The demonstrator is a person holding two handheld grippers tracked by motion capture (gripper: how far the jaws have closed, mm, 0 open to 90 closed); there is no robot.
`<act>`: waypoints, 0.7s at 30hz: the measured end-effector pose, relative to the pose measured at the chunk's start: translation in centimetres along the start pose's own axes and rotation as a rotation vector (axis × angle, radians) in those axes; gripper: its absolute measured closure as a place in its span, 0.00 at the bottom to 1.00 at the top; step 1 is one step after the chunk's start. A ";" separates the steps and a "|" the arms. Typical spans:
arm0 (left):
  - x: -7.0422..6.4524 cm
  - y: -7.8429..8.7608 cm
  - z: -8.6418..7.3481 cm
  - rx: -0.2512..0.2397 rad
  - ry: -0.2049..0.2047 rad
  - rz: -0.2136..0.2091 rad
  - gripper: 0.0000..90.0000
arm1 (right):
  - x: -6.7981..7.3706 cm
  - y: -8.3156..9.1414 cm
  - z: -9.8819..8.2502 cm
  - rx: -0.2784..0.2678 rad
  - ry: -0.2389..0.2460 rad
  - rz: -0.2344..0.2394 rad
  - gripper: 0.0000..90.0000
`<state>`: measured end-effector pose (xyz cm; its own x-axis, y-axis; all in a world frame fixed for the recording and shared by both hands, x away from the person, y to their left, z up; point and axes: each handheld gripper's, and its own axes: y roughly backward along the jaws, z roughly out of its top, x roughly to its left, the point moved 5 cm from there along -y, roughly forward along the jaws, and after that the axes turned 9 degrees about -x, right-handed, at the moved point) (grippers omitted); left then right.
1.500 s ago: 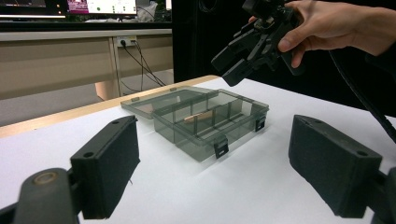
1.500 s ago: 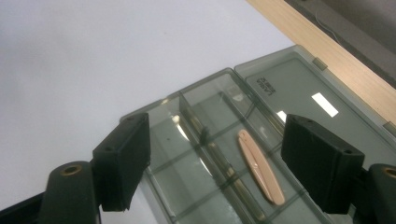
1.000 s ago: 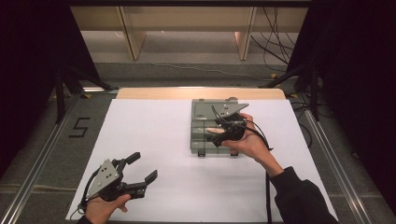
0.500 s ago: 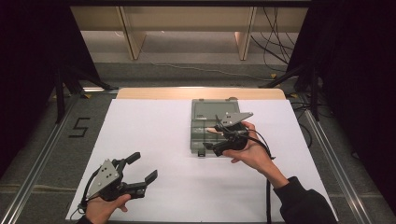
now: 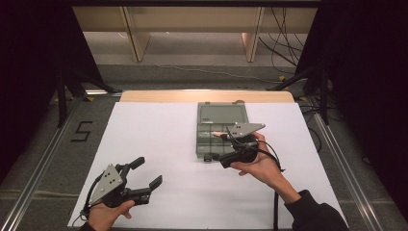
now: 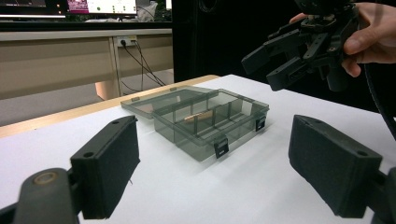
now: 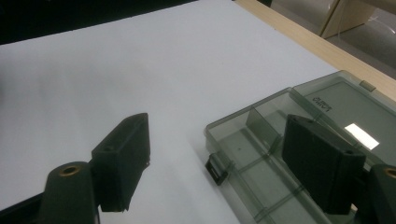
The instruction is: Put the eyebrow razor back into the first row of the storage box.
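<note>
Your right gripper [image 5: 230,155] hangs over the open compartment box's [image 5: 211,130] front edge — jaws apart, empty; left gripper [image 5: 144,175] well short of it, jaws apart.

Both tools, left tool [image 5: 144,174] and right tool [image 5: 217,156], gape empty.

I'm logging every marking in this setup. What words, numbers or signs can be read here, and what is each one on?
"5": a dark numeral on the grey floor left of the table, in the high view.
Raised lettering on the open lid of the smoky compartment box: upside down in the right gripper view and too blurred to read.
Screens in the far background of the left gripper view: content too small to read.
</note>
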<state>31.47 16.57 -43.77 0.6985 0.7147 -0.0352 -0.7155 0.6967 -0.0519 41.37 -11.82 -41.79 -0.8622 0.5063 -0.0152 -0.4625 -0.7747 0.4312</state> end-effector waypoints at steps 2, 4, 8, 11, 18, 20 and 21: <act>0.0 0.0 0.0 0.000 0.000 -0.001 0.18 | 0.2 0.1 -0.2 -0.007 -0.012 0.005 0.28; 0.0 0.0 0.0 0.001 0.000 0.001 0.18 | 0.5 0.2 -0.4 -0.011 -0.015 0.004 0.28; 0.0 0.0 0.0 0.002 0.001 -0.001 0.18 | 0.8 0.7 -0.8 -0.022 -0.018 0.010 0.28; 0.0 0.0 0.0 0.004 -0.005 -0.003 0.18 | 1.0 1.1 -1.1 -0.031 -0.032 0.003 0.28; 0.0 0.0 -0.1 0.003 -0.005 -0.003 0.18 | 1.3 1.7 -1.3 -0.068 -0.044 -0.005 0.28; 0.0 0.0 -0.1 0.003 -0.004 -0.003 0.18 | 1.4 1.9 -1.3 -0.078 -0.050 -0.008 0.28; 0.0 0.0 -0.1 0.004 -0.005 -0.003 0.18 | 1.4 1.9 -1.3 -0.081 -0.048 -0.008 0.28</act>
<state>31.49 16.56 -43.82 0.7003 0.7133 -0.0301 -0.7138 0.6987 -0.0481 38.97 -13.07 -42.14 -0.8486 0.5285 0.0263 -0.4858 -0.7979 0.3568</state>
